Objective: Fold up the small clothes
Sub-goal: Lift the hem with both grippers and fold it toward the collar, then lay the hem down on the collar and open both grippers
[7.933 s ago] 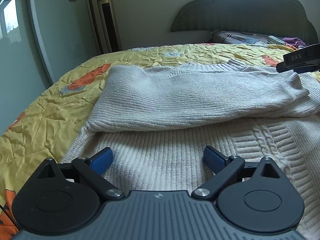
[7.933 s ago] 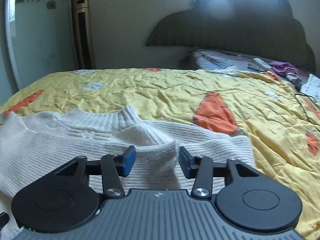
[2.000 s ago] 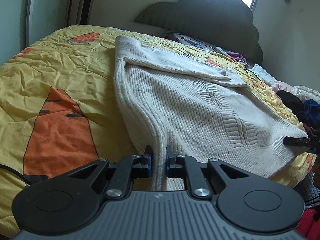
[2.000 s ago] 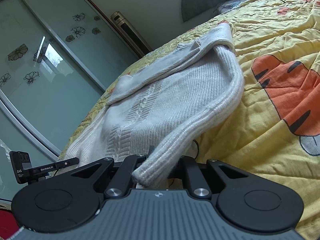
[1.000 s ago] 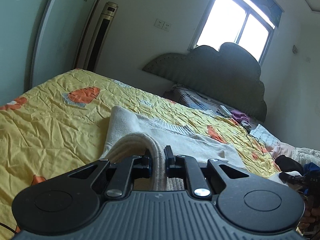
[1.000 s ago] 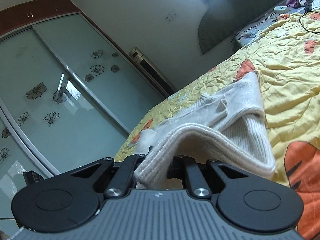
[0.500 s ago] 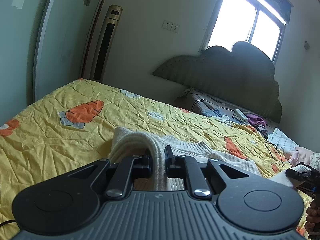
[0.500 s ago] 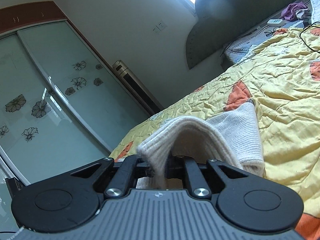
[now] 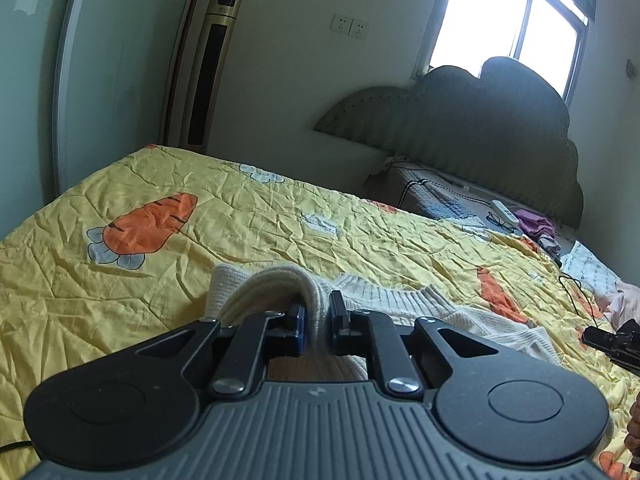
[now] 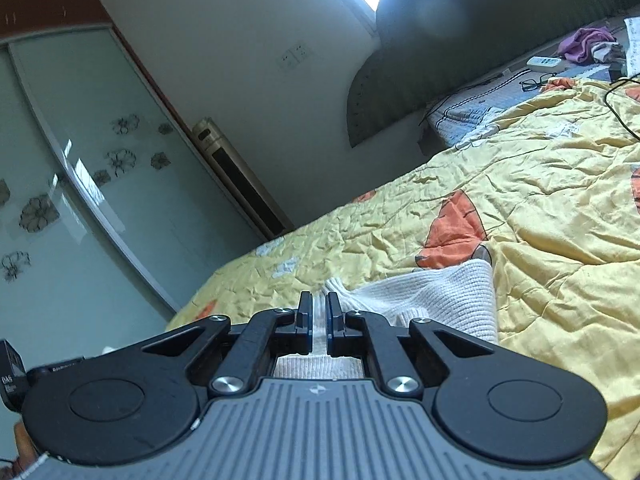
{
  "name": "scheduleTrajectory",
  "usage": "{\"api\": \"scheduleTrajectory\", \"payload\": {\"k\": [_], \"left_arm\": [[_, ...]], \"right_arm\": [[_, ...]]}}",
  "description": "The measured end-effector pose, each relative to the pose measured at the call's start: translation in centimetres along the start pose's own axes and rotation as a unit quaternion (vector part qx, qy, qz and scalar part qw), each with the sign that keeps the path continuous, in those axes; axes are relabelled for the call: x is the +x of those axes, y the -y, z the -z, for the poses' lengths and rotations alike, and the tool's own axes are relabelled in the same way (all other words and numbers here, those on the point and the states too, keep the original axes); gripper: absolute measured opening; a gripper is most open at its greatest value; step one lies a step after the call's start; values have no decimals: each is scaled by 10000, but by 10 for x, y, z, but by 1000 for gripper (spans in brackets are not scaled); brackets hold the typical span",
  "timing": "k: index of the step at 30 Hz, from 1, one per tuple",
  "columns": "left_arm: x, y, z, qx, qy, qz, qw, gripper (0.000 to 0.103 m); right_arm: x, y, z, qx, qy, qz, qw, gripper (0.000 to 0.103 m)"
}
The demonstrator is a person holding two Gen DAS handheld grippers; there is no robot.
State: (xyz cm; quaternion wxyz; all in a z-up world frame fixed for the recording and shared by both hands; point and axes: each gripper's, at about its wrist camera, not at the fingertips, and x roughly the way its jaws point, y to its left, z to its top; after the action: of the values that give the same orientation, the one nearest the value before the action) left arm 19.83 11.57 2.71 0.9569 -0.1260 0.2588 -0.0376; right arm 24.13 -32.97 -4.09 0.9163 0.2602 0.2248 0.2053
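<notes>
Left wrist view: the left claw is pinching a raised fold of the cream sweater, which is lying on the yellow bed.

Right wrist view: the right claw is clamping the sweater's ribbed edge, the rest trailing across the bed.

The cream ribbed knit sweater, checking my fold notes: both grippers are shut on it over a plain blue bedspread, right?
Not quite. Both wrist views show the bedspread is yellow with orange carrot prints. The left gripper and right gripper are shut on the cream ribbed knit sweater.
</notes>
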Motion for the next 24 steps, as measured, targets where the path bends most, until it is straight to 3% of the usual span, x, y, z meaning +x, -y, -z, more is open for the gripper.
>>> {"api": "scheduleTrajectory", "payload": {"k": [1,3,5,8,11,12,13,14,15,24], "left_arm": [[3,1,3,79,-42,-31,10000,11],[9,1,8,159,-100,-111,9998,11],[13,-2,10,115,-146,-137,9997,11],[17,-8,11,-3,-215,-144,9997,11],[18,-12,11,-33,-250,-152,9996,11],[17,-12,11,-29,-248,-153,9996,11],[17,-12,11,-30,-241,-149,9996,11],[16,-12,12,-26,-225,-142,9996,11],[14,-13,12,-31,-195,-130,9997,11],[7,-4,-4,52,197,-112,9997,11]], "right_arm": [[4,-1,1,-147,-115,142,9997,18],[14,-1,4,-437,-298,605,9968,62],[24,1,6,-644,-415,891,9931,71],[45,8,6,-928,-749,1106,9867,73],[66,10,4,-1078,-1045,1182,9816,71],[73,11,3,-1121,-1194,1138,9799,65],[79,11,2,-1150,-1364,1117,9776,56],[83,10,3,-1167,-1462,1135,9758,31],[85,9,3,-1215,-1524,1160,9739,15],[51,-23,-12,-1857,-429,1257,9736,14]]}}
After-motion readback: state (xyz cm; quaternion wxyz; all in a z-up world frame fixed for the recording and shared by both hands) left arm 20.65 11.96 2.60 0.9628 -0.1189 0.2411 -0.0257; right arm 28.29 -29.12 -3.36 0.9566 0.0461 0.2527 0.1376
